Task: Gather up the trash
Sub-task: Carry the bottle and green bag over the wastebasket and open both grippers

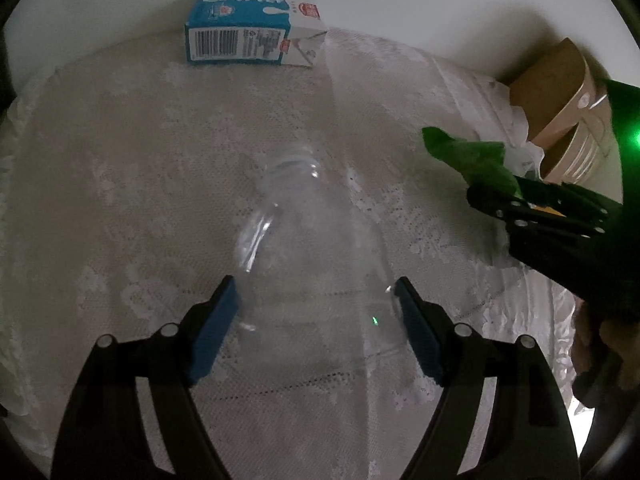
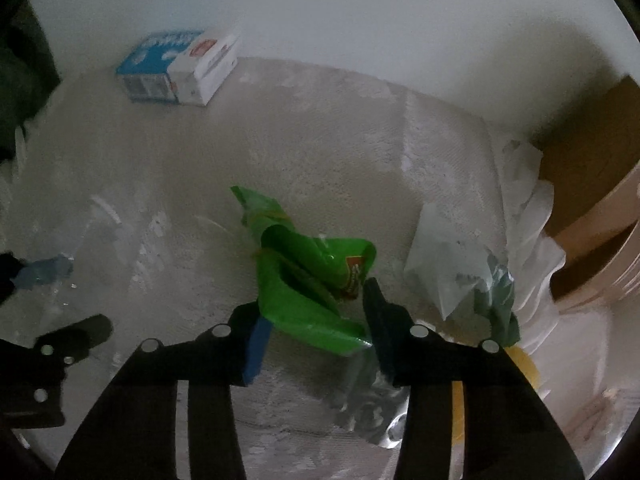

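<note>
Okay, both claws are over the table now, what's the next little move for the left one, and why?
Probably close the left claw: the clear bottle already lies between its open fingers, untouched. The right claw is busy, clamped on the green wrapper.

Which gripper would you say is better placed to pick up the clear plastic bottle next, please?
The left gripper: its open fingers already straddle the clear plastic bottle lying on the lace cloth. The right gripper looks busy, closed on the green wrapper off to the side.
</note>
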`<state>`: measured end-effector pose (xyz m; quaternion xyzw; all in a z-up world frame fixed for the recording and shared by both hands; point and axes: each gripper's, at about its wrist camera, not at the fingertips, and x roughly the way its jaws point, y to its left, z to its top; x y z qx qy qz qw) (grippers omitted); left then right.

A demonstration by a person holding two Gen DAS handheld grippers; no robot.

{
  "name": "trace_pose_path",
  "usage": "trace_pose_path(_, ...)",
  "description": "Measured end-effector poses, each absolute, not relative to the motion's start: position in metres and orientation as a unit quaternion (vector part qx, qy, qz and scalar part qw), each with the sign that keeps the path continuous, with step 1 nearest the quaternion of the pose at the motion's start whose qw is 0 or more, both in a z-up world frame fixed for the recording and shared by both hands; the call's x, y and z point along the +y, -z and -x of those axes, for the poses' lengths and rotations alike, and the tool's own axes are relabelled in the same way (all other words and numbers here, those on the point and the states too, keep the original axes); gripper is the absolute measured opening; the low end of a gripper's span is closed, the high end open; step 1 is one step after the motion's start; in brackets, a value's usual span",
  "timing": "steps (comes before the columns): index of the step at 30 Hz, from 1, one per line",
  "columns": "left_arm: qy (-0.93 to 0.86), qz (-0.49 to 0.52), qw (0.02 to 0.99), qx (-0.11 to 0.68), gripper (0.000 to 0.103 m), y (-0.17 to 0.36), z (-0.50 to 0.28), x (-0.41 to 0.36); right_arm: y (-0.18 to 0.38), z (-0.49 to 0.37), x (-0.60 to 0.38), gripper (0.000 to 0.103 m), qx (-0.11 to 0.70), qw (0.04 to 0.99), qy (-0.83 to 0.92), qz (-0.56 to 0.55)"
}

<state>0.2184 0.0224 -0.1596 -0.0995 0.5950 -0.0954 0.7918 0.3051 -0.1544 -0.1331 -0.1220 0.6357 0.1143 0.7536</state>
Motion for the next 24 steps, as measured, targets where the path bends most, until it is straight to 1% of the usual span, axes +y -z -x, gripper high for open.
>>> trace_pose_path(1,0.098,0.099,0.794,0.592,0.068,0.159,-0.218,0.022,0.127,-0.304,-0.158,0.044,0.632,0.760,-0.113,0.103)
trace_pose_path(8,0.113,0.085,0.810,0.569,0.067,0.147,-0.210,0.027,0.083,-0.277,-0.168,0.044,0.597,0.794,-0.106,0.042)
trace_pose_path(10,0.112,0.074,0.816,0.561,0.067,0.139,-0.200,0.032,0.067,-0.257,-0.174,0.044,0.584,0.804,-0.105,0.021)
trace_pose_path(15,0.126,0.050,0.825,0.549,0.067,0.123,-0.169,0.032,0.046,-0.206,-0.195,0.044,0.578,0.811,-0.088,-0.033)
trace_pose_path(24,0.158,0.025,0.822,0.546,0.067,0.105,-0.112,0.014,0.035,-0.110,-0.230,0.044,0.593,0.800,-0.035,-0.087)
